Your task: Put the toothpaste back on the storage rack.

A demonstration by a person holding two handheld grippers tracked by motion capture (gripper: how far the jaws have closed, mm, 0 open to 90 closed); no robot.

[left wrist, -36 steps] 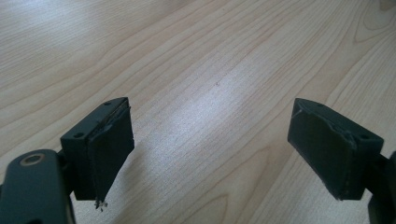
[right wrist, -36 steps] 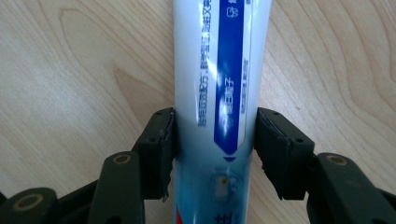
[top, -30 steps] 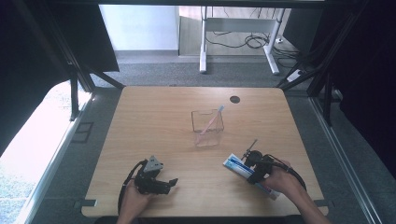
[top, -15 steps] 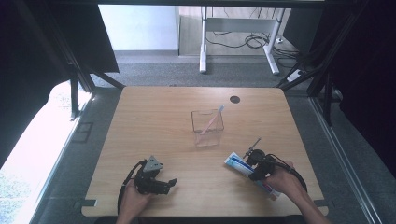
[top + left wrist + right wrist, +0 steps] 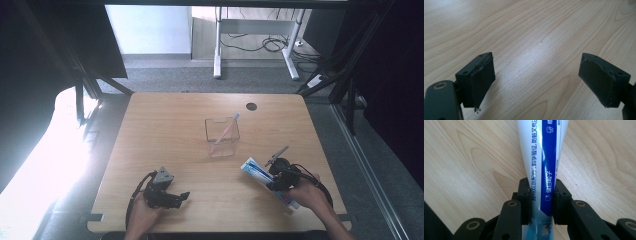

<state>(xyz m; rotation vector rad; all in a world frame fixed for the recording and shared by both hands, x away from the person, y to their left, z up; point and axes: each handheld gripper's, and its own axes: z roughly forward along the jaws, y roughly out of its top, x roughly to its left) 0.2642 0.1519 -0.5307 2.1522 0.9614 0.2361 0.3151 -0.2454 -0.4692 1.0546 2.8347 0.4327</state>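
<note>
1. Toothpaste tube point(image 5: 541, 165), white with a blue band, lies flat on the wooden table point(image 5: 165, 130) at its front right, tilted so one end points toward the middle of the table.
2. Right gripper point(image 5: 541, 202): jaws have just been closing, and the tube is between them. In the right gripper view both pads press the tube's sides, so it's pinched across its width near one end.
3. High view agrees: right gripper point(image 5: 274, 176) sits over the tube point(image 5: 252, 169), and the tube sticks out on both sides of it, up-left and down-right.
4. Tube looks to be on the tabletop; wood grain runs right up to its edges in the right gripper view. Can't tell whether it's lifted slightly.
5. Left gripper point(image 5: 536, 80): jaws spread wide, nothing between them, bare wood below.
6. High view: left gripper point(image 5: 167, 196) is at the front left of the table, held low in the person's left hand point(image 5: 142, 217), well apart from the tube.
7. Clear box point(image 5: 222, 137) stands near the table's centre, beyond the tube and apart from it.
8. Toothbrush point(image 5: 226, 128) with a pink handle leans inside the box, its top end poking past the far right rim.
9. Dark round cable hole point(image 5: 251, 106) sits near the far edge of the table, behind the box.
</note>
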